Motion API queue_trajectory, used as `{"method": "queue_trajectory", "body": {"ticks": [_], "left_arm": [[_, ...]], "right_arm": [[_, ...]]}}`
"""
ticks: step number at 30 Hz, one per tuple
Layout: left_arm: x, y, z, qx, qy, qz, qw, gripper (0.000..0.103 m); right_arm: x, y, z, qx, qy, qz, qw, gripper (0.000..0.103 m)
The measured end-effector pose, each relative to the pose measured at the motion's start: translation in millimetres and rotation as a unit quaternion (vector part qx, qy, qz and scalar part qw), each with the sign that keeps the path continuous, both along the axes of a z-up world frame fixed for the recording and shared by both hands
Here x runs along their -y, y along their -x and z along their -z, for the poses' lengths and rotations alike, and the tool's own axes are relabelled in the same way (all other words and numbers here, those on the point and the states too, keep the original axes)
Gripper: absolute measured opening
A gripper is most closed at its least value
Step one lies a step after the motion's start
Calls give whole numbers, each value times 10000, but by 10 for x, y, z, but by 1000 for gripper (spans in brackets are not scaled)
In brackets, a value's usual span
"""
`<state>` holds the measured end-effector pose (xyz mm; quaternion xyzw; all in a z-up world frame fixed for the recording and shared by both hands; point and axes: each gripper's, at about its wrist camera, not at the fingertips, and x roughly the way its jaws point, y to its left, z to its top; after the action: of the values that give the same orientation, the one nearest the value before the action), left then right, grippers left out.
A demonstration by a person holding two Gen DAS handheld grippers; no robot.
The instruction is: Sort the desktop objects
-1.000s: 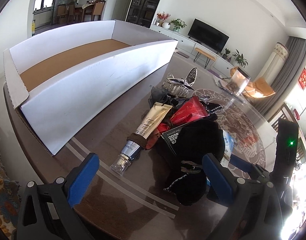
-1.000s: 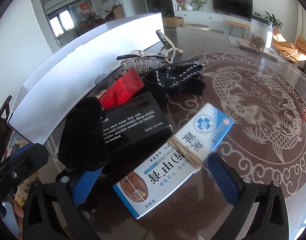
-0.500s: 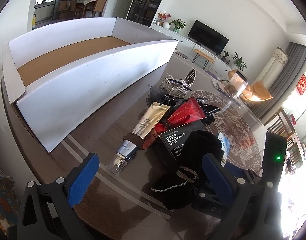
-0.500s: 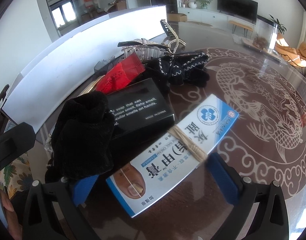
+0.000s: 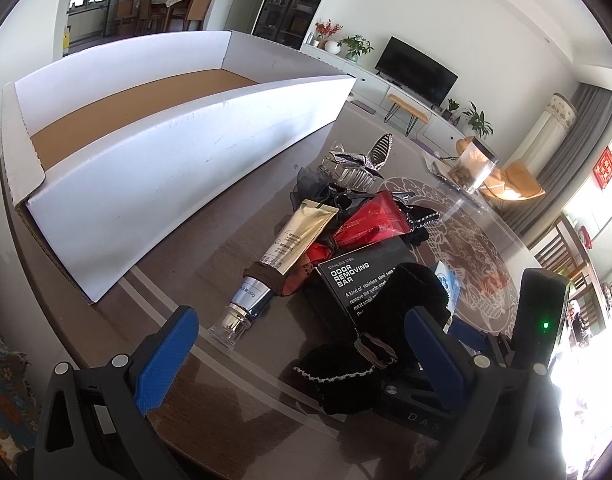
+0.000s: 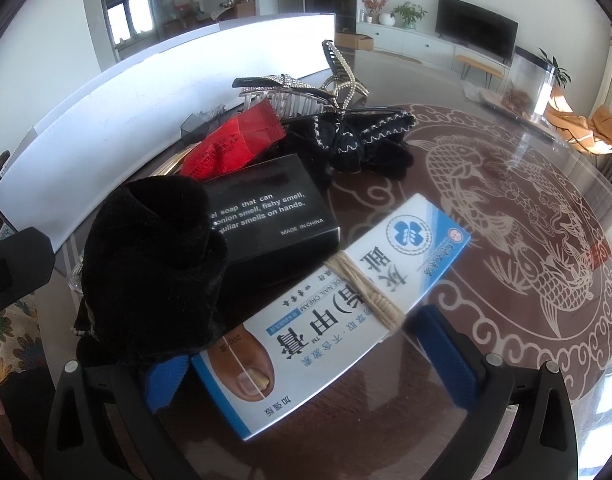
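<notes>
Velvet pouch (image 6: 154,272) overlapping the left pad could snag as the gaping right hand-held gripper (image 6: 309,364) clamps the nail-cream box (image 6: 333,312).

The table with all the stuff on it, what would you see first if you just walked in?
Probably the big white cardboard box with nothing in it, along the far left of the table. Next, the messy pile beside it: a gold tube, a red packet and a black soap box. Right in front, a blue-and-white cream box lies between the open right gripper.
</notes>
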<state>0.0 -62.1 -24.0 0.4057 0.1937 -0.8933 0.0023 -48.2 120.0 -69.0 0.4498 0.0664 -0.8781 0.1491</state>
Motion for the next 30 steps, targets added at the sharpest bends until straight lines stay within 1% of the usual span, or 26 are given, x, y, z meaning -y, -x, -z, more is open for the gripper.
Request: {"method": "queue_trajectory", "body": {"ticks": [18,22,26,30], "left_arm": [[-30,17,19,76,6,63,10000,103],[-33,18,24,97,17,72,9999,103],[-29,19,37,124,7,76,9999,103],[-31,24,45,152,0,100,9998,103]], "right_arm": [[-79,71,12,-22,-125,223,9997,103],[-155,108,10,-17,-123,476,9988,103],[-294,161,6,-10,-118,831,9965,103],[-446,195,3,-9,-130,1062,9943,103]]}}
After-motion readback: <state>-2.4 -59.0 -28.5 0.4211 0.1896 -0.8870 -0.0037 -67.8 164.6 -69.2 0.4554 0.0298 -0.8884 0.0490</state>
